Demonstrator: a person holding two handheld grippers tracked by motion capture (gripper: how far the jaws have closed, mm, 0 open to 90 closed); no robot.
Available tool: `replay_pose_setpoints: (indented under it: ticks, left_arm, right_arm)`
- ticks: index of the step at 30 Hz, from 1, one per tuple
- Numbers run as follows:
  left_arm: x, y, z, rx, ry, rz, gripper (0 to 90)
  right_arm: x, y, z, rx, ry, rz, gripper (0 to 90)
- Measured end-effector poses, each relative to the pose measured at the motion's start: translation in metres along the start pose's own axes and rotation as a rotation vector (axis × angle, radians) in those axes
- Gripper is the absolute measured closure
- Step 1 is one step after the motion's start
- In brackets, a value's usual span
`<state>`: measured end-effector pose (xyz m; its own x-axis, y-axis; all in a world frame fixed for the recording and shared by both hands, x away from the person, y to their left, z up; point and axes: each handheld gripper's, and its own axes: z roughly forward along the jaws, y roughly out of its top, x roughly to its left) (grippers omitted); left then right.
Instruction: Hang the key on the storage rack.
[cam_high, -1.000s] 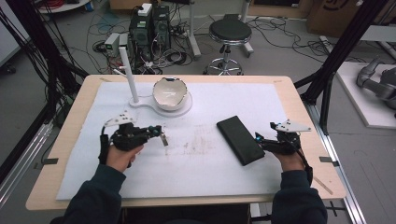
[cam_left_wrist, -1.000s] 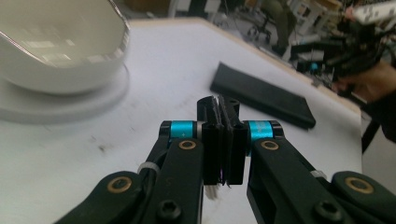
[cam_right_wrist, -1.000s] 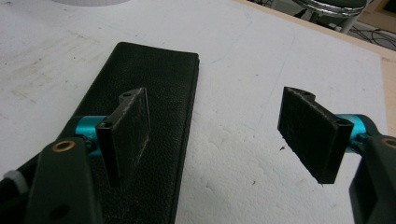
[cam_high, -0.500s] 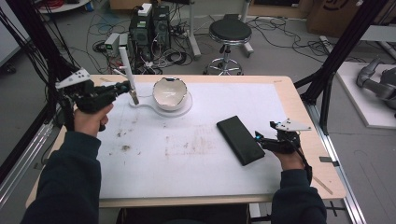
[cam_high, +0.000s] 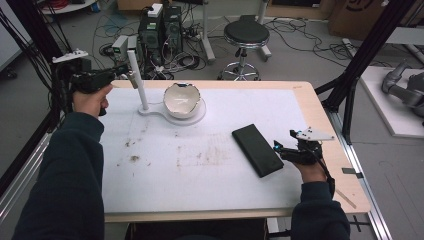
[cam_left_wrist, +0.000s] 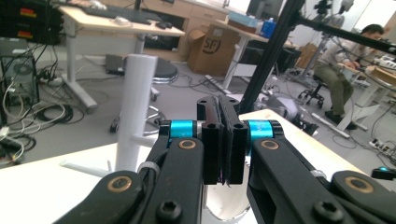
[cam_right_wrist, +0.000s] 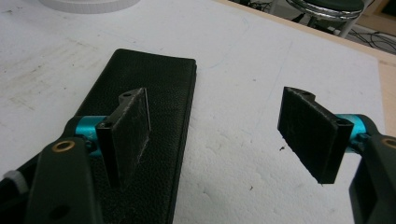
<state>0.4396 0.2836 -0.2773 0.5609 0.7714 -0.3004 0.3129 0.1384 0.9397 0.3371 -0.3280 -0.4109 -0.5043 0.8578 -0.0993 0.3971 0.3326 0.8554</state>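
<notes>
Raised beside the white post (cam_high: 137, 80) of the bowl stand, the left gripper (cam_high: 121, 71) is pressed together on nothing; the right gripper (cam_right_wrist: 219, 135), spread wide, hovers at the black leather case (cam_high: 257, 150) lying on the table (cam_high: 300, 90).

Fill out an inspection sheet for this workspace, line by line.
Surface: white mat on a wooden table, brown stains left of centre.
Job's things: black case flat on the mat; white post with a bowl on its base.
Clutter: nothing seen.
Grippers: left tongs shut, empty, raised near the post; right tongs open, beside the case.
Cables: tangled on the floor behind the table.
Surroundings: stool, computer towers, cardboard boxes.
</notes>
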Motion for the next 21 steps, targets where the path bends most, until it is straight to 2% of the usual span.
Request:
replay_pose_setpoints:
  ticks: [12,21]
  left_arm:
    - [0.017,-0.005,0.007,0.013,0.037,-0.057,87.9]
    - [0.023,-0.006,0.014,0.025,0.051,-0.070,87.9]
  right_arm:
    - [0.000,-0.001,0.000,0.004,0.002,0.004,25.5]
    - [0.000,-0.002,0.001,0.009,0.004,0.005,25.5]
